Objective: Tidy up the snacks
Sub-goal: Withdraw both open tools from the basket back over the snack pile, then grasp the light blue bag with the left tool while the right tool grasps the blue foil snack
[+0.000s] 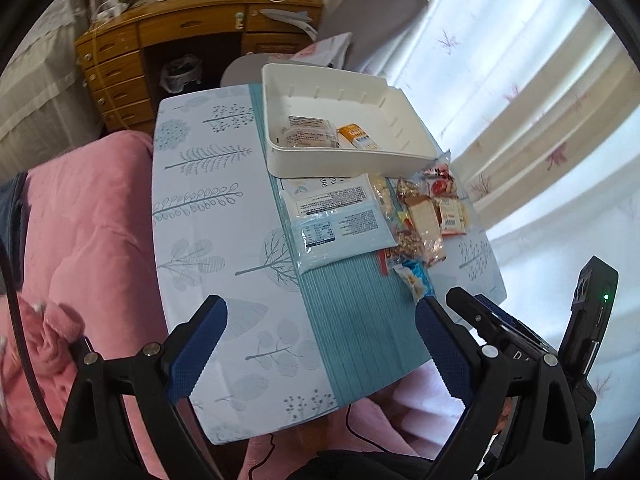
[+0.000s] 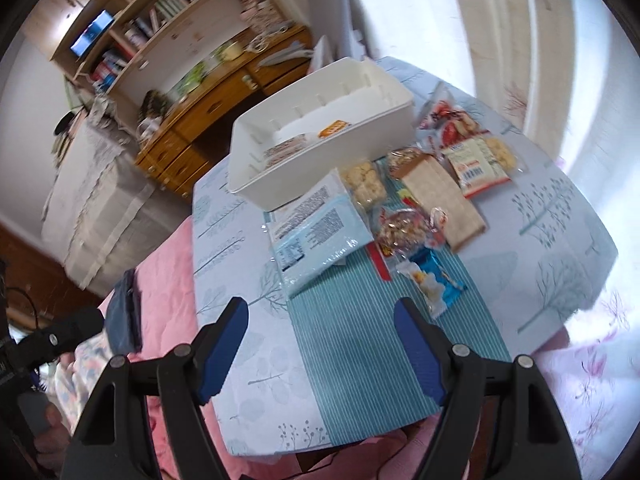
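Left wrist: white bin (image 1: 404, 106) long axis runs away, snacks (image 1: 416, 216) beside.

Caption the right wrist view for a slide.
Open right gripper hovers over table; loose snacks beside white bin.

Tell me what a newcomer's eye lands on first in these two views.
The white bin at the table's far end, holding a few packets already. In front of it a heap of snack packets spills over the teal runner. Nearest, both the left gripper and right gripper hang open and empty.
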Motion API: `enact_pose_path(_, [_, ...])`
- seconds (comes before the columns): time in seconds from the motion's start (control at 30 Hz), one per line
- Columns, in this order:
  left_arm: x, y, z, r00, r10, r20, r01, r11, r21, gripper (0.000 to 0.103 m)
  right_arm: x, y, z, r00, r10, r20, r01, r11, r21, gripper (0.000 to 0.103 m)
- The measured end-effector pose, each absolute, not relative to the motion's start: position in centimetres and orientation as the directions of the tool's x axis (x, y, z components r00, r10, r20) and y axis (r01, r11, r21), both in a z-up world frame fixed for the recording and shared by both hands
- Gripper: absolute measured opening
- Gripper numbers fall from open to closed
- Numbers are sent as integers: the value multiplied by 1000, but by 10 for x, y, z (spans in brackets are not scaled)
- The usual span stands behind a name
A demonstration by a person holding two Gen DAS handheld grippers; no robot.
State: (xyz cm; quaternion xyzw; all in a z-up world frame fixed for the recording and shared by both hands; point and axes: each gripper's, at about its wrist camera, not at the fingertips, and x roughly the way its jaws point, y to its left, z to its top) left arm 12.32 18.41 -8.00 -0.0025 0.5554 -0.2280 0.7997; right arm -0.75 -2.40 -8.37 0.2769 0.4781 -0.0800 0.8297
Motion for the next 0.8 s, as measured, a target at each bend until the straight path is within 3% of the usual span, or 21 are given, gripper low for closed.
enact_pose_path(0.57, [168, 125, -111, 261, -284, -923, 664, 747, -42, 95, -37, -18, -126, 516, -92, -852, 510, 832, 219, 76])
enact_pose_path(0.8, [187, 89, -144, 222, -205, -953, 732, 680, 25, 95, -23, -30, -153, 472, -112, -874, 490, 858, 155, 76])
